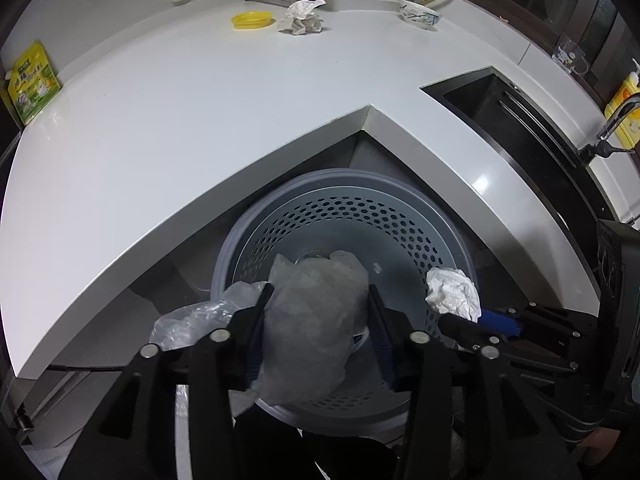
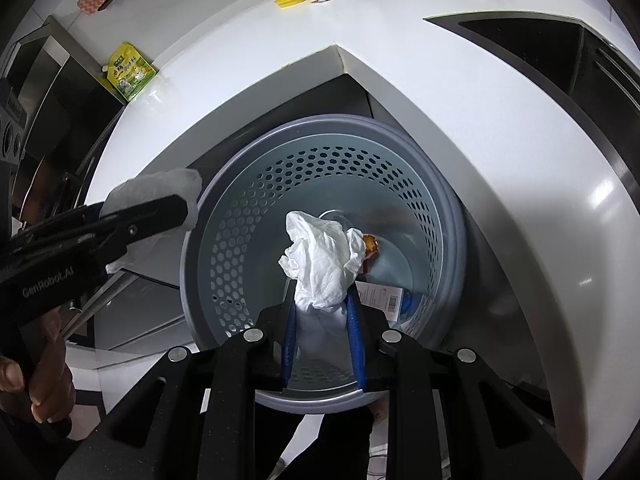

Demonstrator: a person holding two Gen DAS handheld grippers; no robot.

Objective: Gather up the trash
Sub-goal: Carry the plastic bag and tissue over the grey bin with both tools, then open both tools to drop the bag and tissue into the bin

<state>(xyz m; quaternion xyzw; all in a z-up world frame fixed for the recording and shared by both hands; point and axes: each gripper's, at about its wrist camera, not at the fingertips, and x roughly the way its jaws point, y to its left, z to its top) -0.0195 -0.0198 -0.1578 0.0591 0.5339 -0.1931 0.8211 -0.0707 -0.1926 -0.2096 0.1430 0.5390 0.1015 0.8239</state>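
With both claws parked over the bin, we're set to drop. Left claw is clamped on a crumpled clear plastic bag; right claw is pinched on a white tissue wad. Both loads hang above the bin mouth so release lands them inside, where scraps already lie. More trash waits on the desk: another crumpled tissue and a yellow lid near the back wall.
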